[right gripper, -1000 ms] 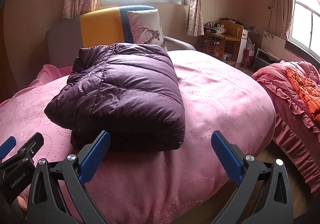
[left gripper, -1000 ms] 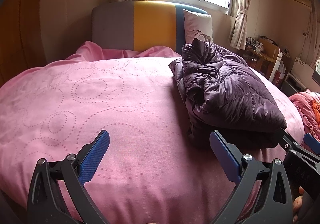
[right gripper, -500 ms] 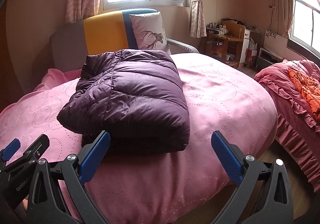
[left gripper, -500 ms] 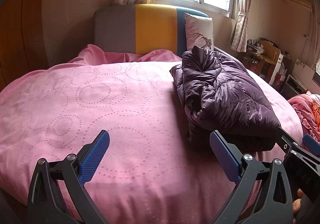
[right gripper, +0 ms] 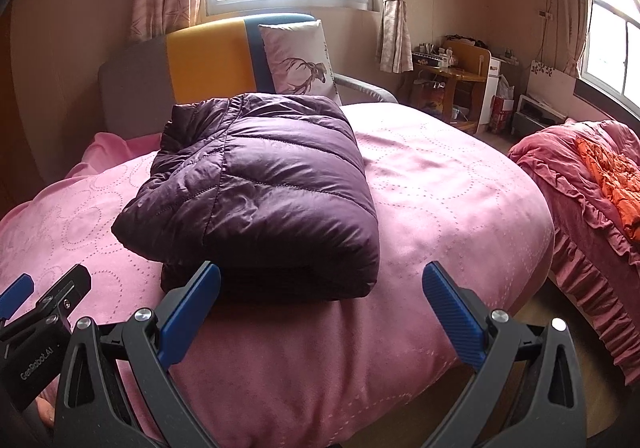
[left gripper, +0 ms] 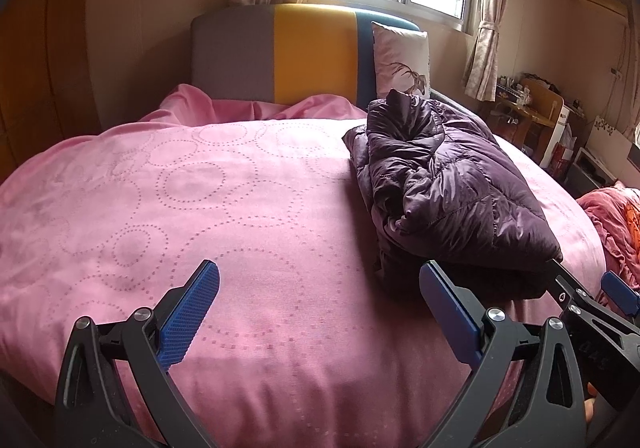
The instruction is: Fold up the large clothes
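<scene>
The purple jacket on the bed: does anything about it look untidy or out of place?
Mostly tidy. The purple jacket lies folded in a compact bundle on the pink bedspread. One end is uneven: in the left wrist view a bunched, crumpled part sticks up near the headboard. Both grippers are open and hold nothing.

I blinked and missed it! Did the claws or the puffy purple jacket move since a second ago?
Both claws, left claw and right claw, backed away from the purple jacket a little, so it looks smaller and farther off. Both were open and empty throughout; nothing was grabbed or dropped. The jacket stayed folded in the same spot on the pink bed.
</scene>
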A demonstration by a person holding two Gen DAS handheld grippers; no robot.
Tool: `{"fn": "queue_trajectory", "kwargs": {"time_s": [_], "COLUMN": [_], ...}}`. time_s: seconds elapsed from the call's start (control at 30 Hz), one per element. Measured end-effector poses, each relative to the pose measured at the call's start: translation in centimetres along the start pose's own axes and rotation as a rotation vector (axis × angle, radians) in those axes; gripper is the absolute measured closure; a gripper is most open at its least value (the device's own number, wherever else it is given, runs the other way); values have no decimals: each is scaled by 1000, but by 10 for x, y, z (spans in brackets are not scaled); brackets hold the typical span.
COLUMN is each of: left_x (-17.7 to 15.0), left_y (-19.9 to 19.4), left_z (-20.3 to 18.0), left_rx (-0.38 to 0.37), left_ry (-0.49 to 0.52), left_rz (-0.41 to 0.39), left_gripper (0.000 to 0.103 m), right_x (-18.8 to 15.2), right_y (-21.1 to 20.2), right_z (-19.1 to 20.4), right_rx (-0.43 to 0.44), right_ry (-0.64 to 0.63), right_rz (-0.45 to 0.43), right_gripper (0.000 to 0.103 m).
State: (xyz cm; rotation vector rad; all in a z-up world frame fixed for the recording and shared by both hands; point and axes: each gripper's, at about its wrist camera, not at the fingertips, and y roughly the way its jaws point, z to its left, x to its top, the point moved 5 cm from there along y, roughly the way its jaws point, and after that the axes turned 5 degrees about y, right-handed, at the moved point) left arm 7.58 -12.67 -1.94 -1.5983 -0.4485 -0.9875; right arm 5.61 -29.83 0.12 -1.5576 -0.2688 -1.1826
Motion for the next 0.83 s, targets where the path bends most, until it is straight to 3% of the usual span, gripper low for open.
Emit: {"fn": "queue_trajectory", "kwargs": {"time_s": [0.47,0.83], "left_x": [0,-13], "left_y": [-1,21], "left_z": [-2,3], "left_rx": [19,1], "left_ry": [18,-9], "left_rz": [-16,60], "left_gripper": [4,4], "right_x": [-4,1], "right_y": [5,11], "right_z": [-1,-10], "right_rx": [-4,-19], "right_ry": [-9,8], "right_rz": [11,7], "right_gripper": [2,2]}}
